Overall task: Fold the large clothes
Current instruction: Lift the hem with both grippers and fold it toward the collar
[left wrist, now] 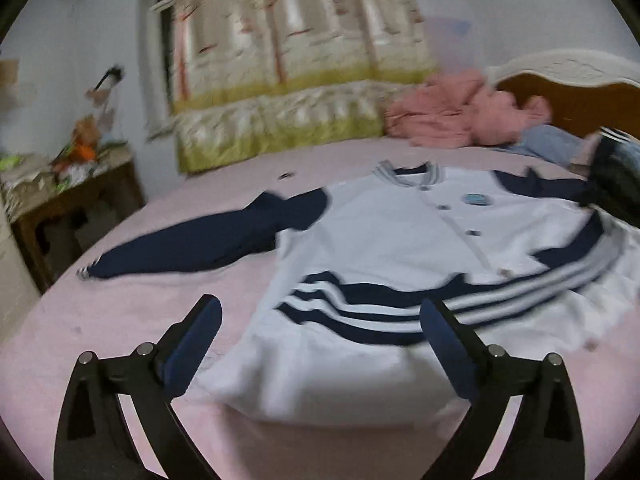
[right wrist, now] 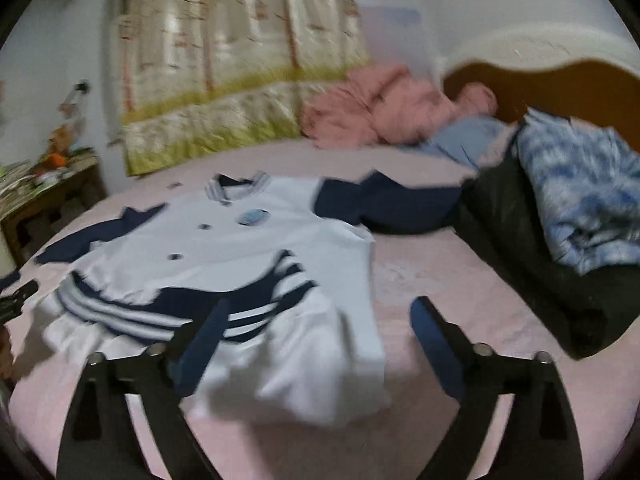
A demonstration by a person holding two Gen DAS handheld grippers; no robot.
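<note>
Left wrist view: white-and-navy jacket (left wrist: 380,248) lies flat, front up, on the pink bed (left wrist: 100,320), collar away, hem just ahead of the wide-spread, empty left gripper (left wrist: 320,334). Right gripper (right wrist: 316,334), also spread and empty, hangs over the jacket's right hem corner, equally near. Chest badge (left wrist: 476,199) too blurred to read; no other writing.

Bare sheet (right wrist: 432,276) between jacket (right wrist: 248,248) and dark clothes pile (right wrist: 520,264)

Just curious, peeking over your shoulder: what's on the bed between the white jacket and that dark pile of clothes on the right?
Only bare pink bedsheet, seen from the right wrist camera, separates the white jacket from the dark pile; farther back, the jacket's navy sleeve reaches the pile.
</note>
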